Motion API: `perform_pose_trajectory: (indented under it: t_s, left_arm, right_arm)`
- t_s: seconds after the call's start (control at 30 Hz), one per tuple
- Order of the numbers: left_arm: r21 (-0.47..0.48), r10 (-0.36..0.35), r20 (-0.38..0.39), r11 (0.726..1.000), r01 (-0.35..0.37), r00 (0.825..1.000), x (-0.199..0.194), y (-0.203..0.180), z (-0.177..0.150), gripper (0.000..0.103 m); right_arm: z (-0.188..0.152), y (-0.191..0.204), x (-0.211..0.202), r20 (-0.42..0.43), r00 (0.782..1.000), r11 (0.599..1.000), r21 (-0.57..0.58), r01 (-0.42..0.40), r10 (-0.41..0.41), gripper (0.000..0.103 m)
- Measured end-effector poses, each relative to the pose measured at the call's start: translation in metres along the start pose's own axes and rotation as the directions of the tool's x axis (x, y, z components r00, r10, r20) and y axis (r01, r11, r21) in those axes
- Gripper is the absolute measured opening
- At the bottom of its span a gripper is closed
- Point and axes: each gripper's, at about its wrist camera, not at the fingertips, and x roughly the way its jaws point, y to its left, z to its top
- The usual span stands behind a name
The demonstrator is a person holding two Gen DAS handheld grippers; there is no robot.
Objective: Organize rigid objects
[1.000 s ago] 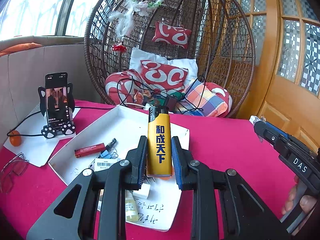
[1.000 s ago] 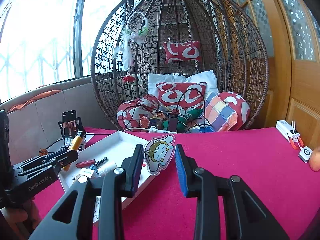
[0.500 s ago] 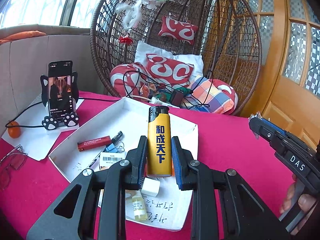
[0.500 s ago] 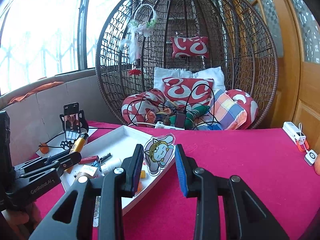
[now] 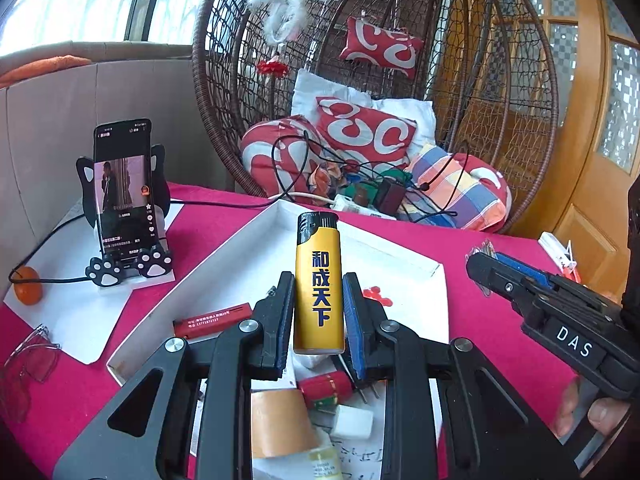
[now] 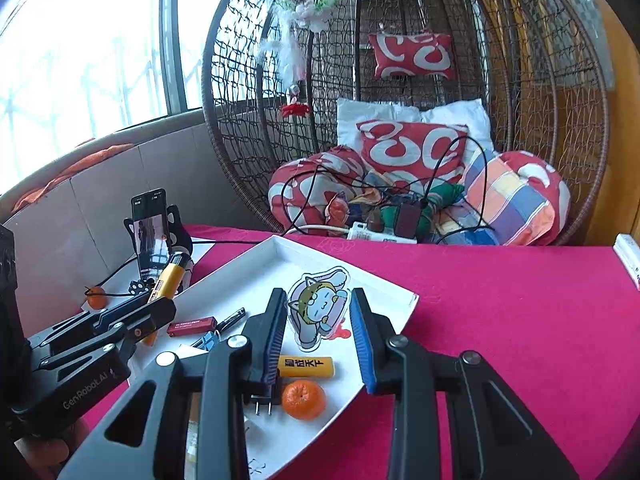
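Observation:
My left gripper [image 5: 318, 280] is shut on a yellow lighter [image 5: 319, 284], held upright above the near part of the white tray [image 5: 248, 272]. My right gripper [image 6: 317, 294] is shut on a flat clear cartoon charm [image 6: 318, 308], over the tray's [image 6: 256, 280] right half. In the tray lie a red lighter [image 6: 192, 326], a second yellow lighter [image 6: 306, 366], a mandarin [image 6: 303, 398], a pen [image 6: 228, 320], a roll of tape [image 5: 276, 420] and other small items. In the left wrist view the right gripper [image 5: 486, 260] is to the right. In the right wrist view the left gripper [image 6: 160, 308] is to the left.
A phone on a cat-shaped stand [image 5: 122, 184] stands left of the tray, with a small orange [image 5: 28, 290] and glasses [image 5: 28, 360] nearby. Behind the red table hangs a wicker egg chair [image 6: 400, 80] with cushions, a power strip and cables. A white device [image 6: 626, 256] lies at the table's right edge.
Both grippers have moved forward and a little down, so the tray now fills more of each view. The yellow lighter and the charm stay gripped.

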Motion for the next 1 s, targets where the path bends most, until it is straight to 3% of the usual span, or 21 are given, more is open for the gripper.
perform_pose_trajectory:
  t_s: [0.27, 0.43, 0.67, 0.73, 0.8, 0.83, 0.87, 0.9, 1.0]
  left_arm:
    - [-0.002, -0.011, -0.113, 1.0, 0.01, 0.994, 0.051, 0.009, 0.005, 0.023]
    - [-0.022, -0.005, -0.109, 1.0, 0.003, 0.994, 0.052, 0.008, -0.004, 0.023]
    - [-0.021, 0.031, -0.095, 0.999, -0.033, 0.995, 0.045, 0.007, -0.003, 0.027]
    - [-0.01, 0.086, -0.062, 0.996, -0.087, 0.994, 0.037, 0.007, 0.0, 0.043]
    - [-0.032, 0.185, -0.014, 0.982, -0.185, 0.983, 0.027, 0.014, 0.001, 0.09]
    - [-0.055, 0.195, 0.004, 0.979, -0.195, 0.981, 0.022, 0.02, 0.002, 0.099]
    - [-0.076, 0.177, 0.017, 0.982, -0.175, 0.984, 0.017, 0.024, 0.001, 0.103]
    - [-0.094, 0.157, 0.02, 0.983, -0.155, 0.987, 0.012, 0.027, 0.0, 0.103]
    - [-0.093, 0.171, 0.032, 0.982, -0.167, 0.985, 0.001, 0.023, -0.005, 0.103]
  right_arm:
    - [-0.011, 0.007, 0.049, -0.082, 0.997, 0.999, 0.039, 0.004, -0.001, 0.032]
    - [-0.019, 0.01, 0.066, -0.131, 0.991, 0.998, 0.069, -0.011, 0.02, 0.032]
    - [-0.025, 0.019, 0.068, -0.132, 0.99, 0.997, 0.056, -0.043, 0.05, 0.033]
    - [-0.025, 0.016, 0.065, -0.121, 0.992, 0.997, 0.07, -0.03, 0.039, 0.045]
    - [-0.026, 0.008, 0.059, -0.092, 0.995, 0.995, 0.103, -0.015, 0.024, 0.059]
    - [-0.027, 0.001, 0.055, -0.079, 0.997, 0.991, 0.131, -0.011, 0.022, 0.073]
    - [-0.029, -0.006, 0.051, -0.067, 0.997, 0.987, 0.16, -0.015, 0.026, 0.083]
    - [-0.031, -0.013, 0.046, -0.054, 0.998, 0.982, 0.187, -0.022, 0.033, 0.102]
    - [-0.036, -0.024, 0.032, -0.021, 0.999, 0.975, 0.22, -0.023, 0.028, 0.103]
